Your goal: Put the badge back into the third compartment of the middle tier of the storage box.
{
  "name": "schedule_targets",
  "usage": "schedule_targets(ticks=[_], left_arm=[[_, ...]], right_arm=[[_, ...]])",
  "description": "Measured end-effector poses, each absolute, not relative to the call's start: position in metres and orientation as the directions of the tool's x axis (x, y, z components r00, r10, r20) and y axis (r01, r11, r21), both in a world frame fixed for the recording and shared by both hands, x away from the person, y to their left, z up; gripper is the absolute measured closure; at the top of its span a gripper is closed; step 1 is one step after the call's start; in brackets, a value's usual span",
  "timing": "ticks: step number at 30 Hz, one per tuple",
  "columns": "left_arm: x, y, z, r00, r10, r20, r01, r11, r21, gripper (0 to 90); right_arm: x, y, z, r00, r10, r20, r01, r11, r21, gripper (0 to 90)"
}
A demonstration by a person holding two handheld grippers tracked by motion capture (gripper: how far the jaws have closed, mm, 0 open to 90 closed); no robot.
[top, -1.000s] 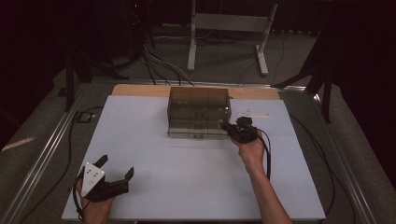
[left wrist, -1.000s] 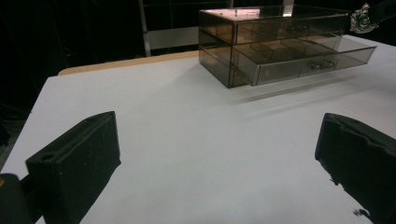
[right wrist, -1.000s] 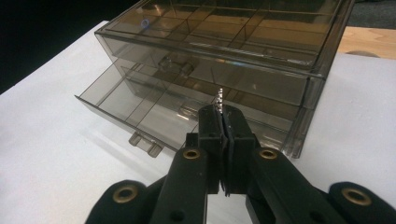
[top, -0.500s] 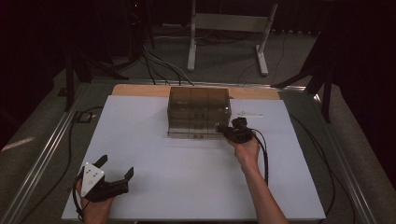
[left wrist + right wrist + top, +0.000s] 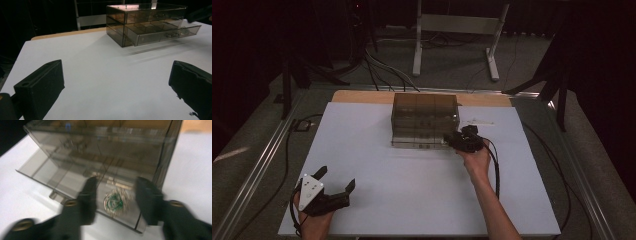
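Two grippers are at work over a white table top (image 5: pixel 412 200) whose far edge shows a strip of bare wood in the upper middle of the high view. Most of the white surface is bare: a wide stretch runs across the lower half of that view between the two hands, and more lies to the left of the drawer box (image 5: pixel 425 120), which stands just above centre, close to the far edge. The drawer box (image 5: pixel 147 22) is of smoky clear plastic with two tiers; in the left gripper view, at upper right, its lower drawer (image 5: pixel 162 33) stands pulled out past the tier above. The right gripper (image 5: pixel 462 141) sits at the box's lower right corner, right of centre in the high view, with the forearm rising from the bottom edge and leaning slightly leftward. In the right gripper view its jaws stand about half apart, having just been opening, one on each side of a small coil of wire (image 5: pixel 115 202), pale with a green core, that lies in the front right compartment of the open drawer (image 5: pixel 75 182); the pads do not press on it. That view is blurred, so finer detail of the coil cannot be told. The left gripper (image 5: pixel 332 189) rests at the lower left of the high view near the table's near edge, well apart from the box, its jaws spread wide with only bare table between them.
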State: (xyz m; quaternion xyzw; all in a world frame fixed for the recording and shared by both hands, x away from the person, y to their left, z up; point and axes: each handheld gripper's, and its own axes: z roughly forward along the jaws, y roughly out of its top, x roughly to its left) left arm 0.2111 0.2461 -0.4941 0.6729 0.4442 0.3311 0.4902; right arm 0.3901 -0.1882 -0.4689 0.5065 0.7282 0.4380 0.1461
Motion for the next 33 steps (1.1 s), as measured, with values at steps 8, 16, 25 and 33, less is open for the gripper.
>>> schedule_targets(ticks=[8, 16, 25, 33], left_arm=[[0.211, 0.246, -0.494, 0.386, 0.922, 0.011, 0.273, -0.126, 0.954, 1.0], [0.211, 0.245, -0.494, 0.388, 0.922, 0.013, 0.274, -0.129, 0.953, 1.0], [0.211, 0.245, -0.495, 0.384, 0.923, 0.009, 0.277, -0.125, 0.953, 1.0], [0.212, 0.245, -0.495, 0.383, 0.924, 0.009, 0.28, -0.125, 0.952, 1.0]], right_arm=[[0.37, -0.194, -0.451, -0.429, 0.897, 0.104, 0.549, 0.168, 0.819, 11.2], [0.34, -0.21, -0.451, -0.412, 0.91, 0.046, 0.508, 0.188, 0.84, 0.3], [0.299, -0.243, -0.466, -0.426, 0.905, 0.019, 0.475, 0.205, 0.856, 0.0], [0.276, -0.269, -0.482, -0.423, 0.905, 0.035, 0.439, 0.171, 0.882, 0.0]])
